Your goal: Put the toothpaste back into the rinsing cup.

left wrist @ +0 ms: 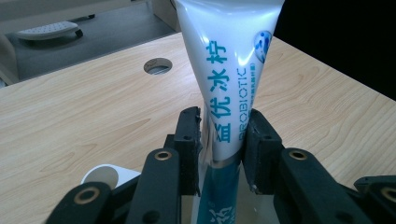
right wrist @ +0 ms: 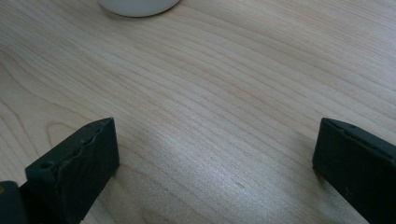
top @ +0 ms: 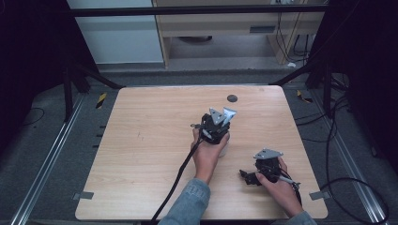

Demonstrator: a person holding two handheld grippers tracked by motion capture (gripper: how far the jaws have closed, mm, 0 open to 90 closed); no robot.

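A white tube [left wrist: 229,70] with teal lettering, "PROBIOTIC" among it, stands upright in my left gripper [left wrist: 223,123], which is shut on its lower part. In the high view this gripper [top: 217,123] is held near the table's middle, with the tube's flat end [top: 229,112] sticking up beyond it. A white round cup [left wrist: 105,176] sits just below and beside the jaws, and its edge [top: 223,151] peeks out by the hand. My right gripper [right wrist: 215,154] is open and holds nothing, low over bare wood, at the front right of the table [top: 248,177]. The white cup [right wrist: 137,5] lies ahead of it.
The wooden table [top: 141,140] has a round cable hole [top: 232,98] near its far edge, also seen past the tube [left wrist: 158,66]. A black cable [top: 176,183] trails from the left gripper off the front edge. Metal frame legs and floor cables surround the table.
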